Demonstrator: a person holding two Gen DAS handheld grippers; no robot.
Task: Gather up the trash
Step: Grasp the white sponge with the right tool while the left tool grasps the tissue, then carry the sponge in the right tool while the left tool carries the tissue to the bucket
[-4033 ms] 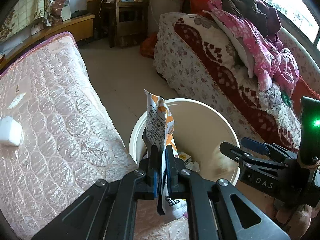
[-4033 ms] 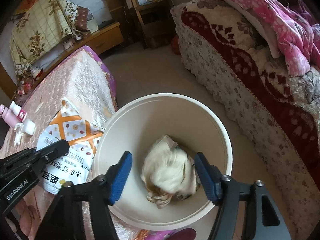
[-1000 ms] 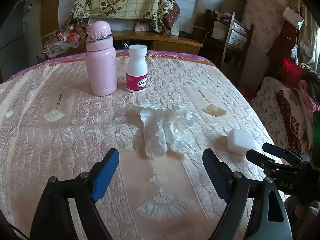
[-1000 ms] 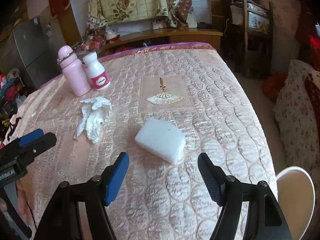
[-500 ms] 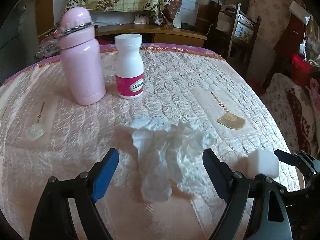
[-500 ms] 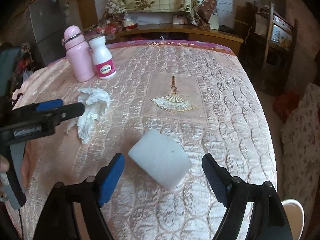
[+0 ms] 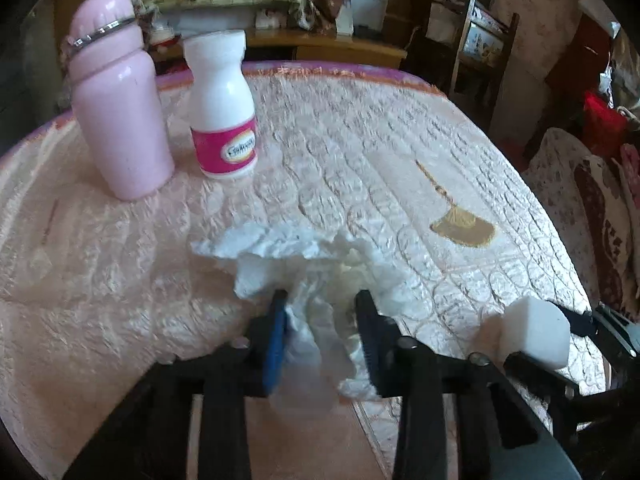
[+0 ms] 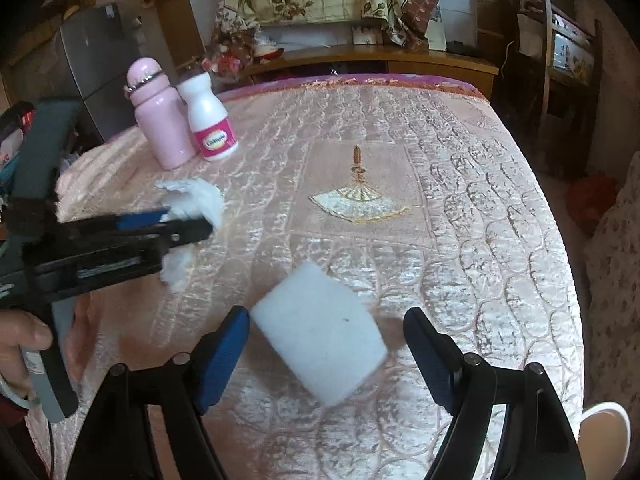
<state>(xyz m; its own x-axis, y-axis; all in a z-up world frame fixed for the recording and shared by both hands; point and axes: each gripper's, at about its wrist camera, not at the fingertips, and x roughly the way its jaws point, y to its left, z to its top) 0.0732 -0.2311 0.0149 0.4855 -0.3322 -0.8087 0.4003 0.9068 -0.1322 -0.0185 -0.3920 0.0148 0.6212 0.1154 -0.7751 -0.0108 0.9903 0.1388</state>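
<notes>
Tissue (image 7: 316, 280) is lying crumpled on the quilt (image 7: 360, 152), bunched between the left gripper (image 7: 320, 320), whose jaws are closing on it with pads touching. Sponge (image 8: 320, 332) is sitting skewed between the right gripper (image 8: 326, 344); its jaws are closing too, near pad touching a corner, far pad clear.

bed (image 8: 460, 208) | on it: pink flask (image 7: 120, 120), pill bottle (image 7: 222, 112), tissue (image 7: 296, 256), sponge (image 8: 320, 336)
</notes>
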